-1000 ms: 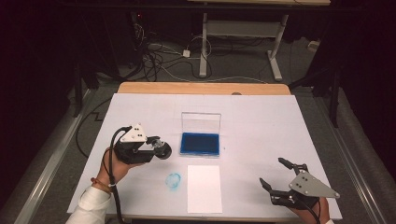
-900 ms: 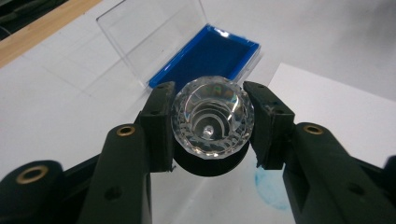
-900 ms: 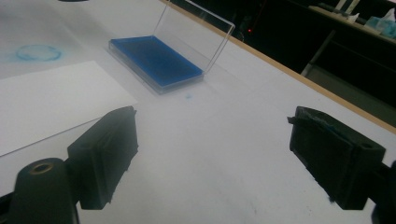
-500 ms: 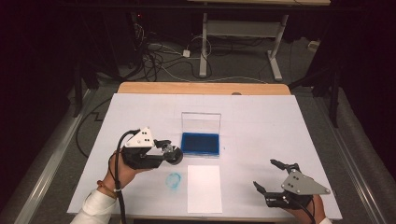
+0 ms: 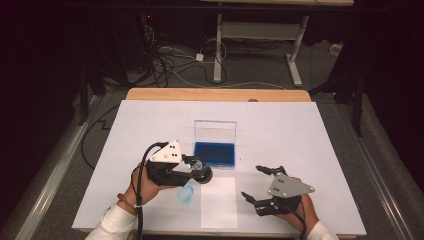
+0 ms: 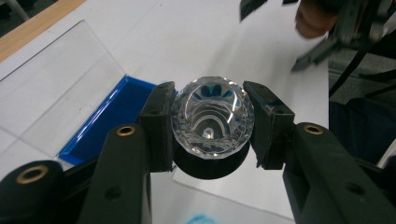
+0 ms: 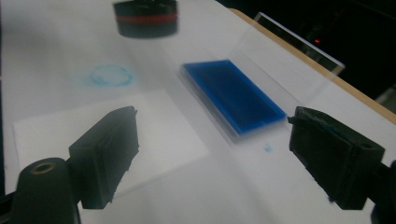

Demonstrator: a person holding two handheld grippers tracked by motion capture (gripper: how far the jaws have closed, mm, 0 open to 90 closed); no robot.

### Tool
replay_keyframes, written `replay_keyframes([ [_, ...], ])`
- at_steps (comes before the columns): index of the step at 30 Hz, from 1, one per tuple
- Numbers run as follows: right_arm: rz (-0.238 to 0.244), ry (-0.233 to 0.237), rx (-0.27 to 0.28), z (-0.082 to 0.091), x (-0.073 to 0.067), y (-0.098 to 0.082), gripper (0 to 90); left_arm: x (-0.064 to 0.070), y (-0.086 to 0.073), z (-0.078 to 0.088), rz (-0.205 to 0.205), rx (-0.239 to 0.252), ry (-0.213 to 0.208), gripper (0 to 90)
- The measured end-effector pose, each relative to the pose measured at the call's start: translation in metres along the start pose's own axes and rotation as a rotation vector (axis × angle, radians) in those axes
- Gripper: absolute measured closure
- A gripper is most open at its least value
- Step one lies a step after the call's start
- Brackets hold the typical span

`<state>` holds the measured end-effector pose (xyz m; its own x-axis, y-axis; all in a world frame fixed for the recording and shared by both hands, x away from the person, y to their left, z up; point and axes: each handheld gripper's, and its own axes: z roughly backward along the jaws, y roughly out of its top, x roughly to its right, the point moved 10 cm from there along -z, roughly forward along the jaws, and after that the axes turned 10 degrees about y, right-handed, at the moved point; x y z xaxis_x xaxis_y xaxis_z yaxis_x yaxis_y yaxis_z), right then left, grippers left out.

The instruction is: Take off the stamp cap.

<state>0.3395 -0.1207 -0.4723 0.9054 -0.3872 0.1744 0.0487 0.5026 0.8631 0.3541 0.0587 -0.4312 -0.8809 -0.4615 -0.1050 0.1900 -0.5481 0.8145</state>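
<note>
My left gripper (image 5: pixel 199 171) is shut on a round stamp (image 5: pixel 203 173) with a faceted clear knob (image 6: pixel 212 114) and a black base (image 6: pixel 210 167). It holds the stamp above the table just left of the blue ink pad (image 5: pixel 215 153). The pad's clear lid (image 5: pixel 215 131) stands open behind it. In the right gripper view the stamp (image 7: pixel 145 17) has a red band. My right gripper (image 5: pixel 254 182) is open and empty, low over the table right of the white paper sheet (image 5: pixel 219 202). Its jaws (image 7: pixel 210 149) frame the ink pad (image 7: pixel 233 95) and paper sheet (image 7: pixel 112 135).
A blue ring mark (image 5: pixel 187 194) stains the white table cover left of the sheet, with the same mark (image 7: pixel 111 75) in the right gripper view. The table's wooden far edge (image 5: pixel 215 94) borders a dark floor with cables. Bare white cover lies left and right.
My left gripper carried the stamp rightward toward the ink pad. My right gripper slid left toward the paper sheet.
</note>
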Motion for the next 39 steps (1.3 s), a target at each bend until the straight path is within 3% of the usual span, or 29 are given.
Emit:
replay_keyframes([
  [8,0.047,0.092,-0.004,-0.049,-0.015,0.024,16.0,0.008,0.007,-0.008,-0.016,0.004,-0.027,54.7],
  [18,0.036,0.174,-0.004,-0.075,-0.029,0.032,22.0,0.018,0.010,-0.014,-0.018,0.016,-0.051,54.7],
  [26,0.041,0.154,0.010,-0.071,-0.028,0.035,29.2,0.022,0.008,-0.017,-0.023,0.011,-0.056,54.7],
  [31,0.051,0.147,-0.005,-0.071,-0.030,0.033,29.2,0.023,0.007,-0.020,-0.027,0.002,-0.062,54.6],
  [39,0.048,0.121,-0.021,-0.073,-0.027,0.029,32.1,0.025,0.009,-0.020,-0.013,0.029,-0.076,54.6],
])
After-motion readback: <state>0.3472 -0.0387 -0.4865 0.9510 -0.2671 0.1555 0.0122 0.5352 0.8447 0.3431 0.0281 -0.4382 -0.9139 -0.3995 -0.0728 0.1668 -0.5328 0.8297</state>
